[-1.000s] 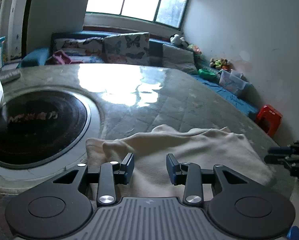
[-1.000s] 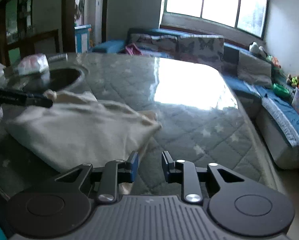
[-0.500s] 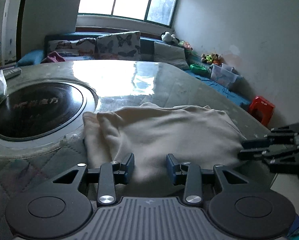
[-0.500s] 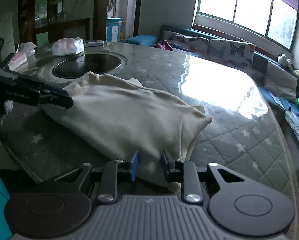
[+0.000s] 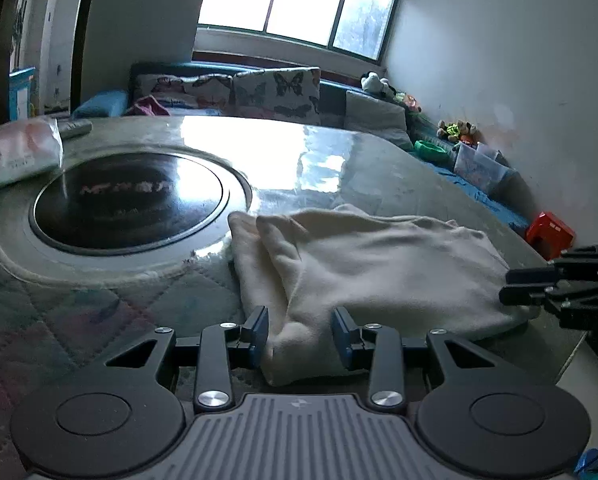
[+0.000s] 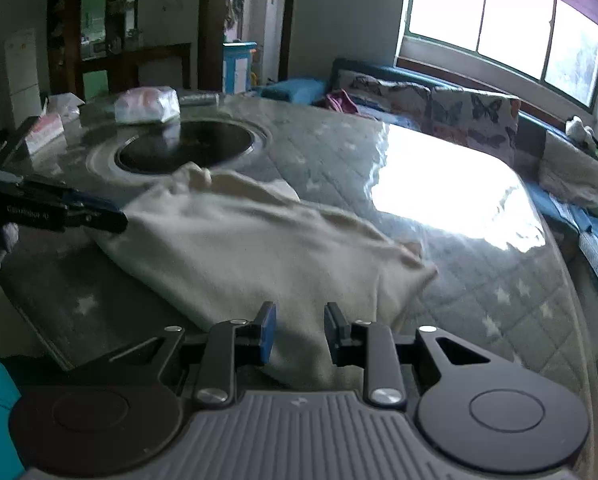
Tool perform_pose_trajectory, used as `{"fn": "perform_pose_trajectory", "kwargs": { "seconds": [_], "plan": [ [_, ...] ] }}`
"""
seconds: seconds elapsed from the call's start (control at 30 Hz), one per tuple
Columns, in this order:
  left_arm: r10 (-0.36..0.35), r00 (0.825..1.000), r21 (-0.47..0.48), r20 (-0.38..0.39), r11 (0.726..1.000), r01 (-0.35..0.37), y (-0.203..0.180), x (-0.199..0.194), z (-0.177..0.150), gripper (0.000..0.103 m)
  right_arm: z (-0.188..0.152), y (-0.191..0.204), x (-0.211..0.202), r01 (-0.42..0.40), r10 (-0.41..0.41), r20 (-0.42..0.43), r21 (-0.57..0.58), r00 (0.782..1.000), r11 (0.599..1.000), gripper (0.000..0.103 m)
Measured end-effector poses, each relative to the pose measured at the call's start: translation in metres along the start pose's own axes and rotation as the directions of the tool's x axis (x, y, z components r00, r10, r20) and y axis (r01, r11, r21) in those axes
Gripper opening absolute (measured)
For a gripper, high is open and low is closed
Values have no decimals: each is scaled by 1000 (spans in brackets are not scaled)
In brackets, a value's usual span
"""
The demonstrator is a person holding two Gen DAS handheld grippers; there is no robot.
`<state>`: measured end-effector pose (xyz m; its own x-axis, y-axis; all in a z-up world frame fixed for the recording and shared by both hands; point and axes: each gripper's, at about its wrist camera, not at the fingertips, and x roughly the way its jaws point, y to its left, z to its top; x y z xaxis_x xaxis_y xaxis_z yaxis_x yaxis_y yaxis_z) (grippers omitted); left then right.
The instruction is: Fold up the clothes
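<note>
A cream garment (image 5: 379,264) lies folded on the quilted grey table (image 5: 99,320), beside the round black plate. In the left wrist view, my left gripper (image 5: 301,334) is open with the garment's near left corner lying between its fingers. My right gripper (image 5: 539,288) shows at the far right, by the garment's right edge. In the right wrist view, the garment (image 6: 259,248) spreads ahead. My right gripper (image 6: 301,334) is open with the cloth's near edge between its fingers. At the cloth's left corner, my left gripper (image 6: 79,212) comes in from the left.
A round black hotplate (image 5: 127,196) is set into the table behind the garment. A white plastic packet (image 5: 19,152) and tissue packs (image 6: 45,128) lie at the far left. A sofa with butterfly cushions (image 5: 275,88) and a red stool (image 5: 551,234) stand beyond the table.
Both grippers have drawn back toward the near table edge. The garment's near corners now lie between their open fingers. The right gripper has swung left over the cloth.
</note>
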<state>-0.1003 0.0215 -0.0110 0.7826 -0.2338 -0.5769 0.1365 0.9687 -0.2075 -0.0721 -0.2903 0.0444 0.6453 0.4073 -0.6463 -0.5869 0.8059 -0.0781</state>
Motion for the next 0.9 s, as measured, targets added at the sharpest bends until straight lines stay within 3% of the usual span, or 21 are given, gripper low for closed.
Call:
{"fn": "perform_pose_trajectory", "kwargs": {
  "seconds": [0.37,0.6,0.73,0.9],
  "plan": [
    [35,999,-44,10,998,-34,9,-6,6,40,31,32,30,-118,120,30,-79,992,990,27],
    [57,998,-86,-23,995,-59,19,-2,8,48,32,47,54,-139,138,-21,-113,990,984,27],
    [63,998,-88,-24,994,-65,21,-2,10,54,36,49,46,-135,135,-12,-130,991,982,33],
    [72,997,-88,-24,993,-74,22,-1,14,61,41,60,39,-158,158,-15,-176,987,972,34]
  ]
}}
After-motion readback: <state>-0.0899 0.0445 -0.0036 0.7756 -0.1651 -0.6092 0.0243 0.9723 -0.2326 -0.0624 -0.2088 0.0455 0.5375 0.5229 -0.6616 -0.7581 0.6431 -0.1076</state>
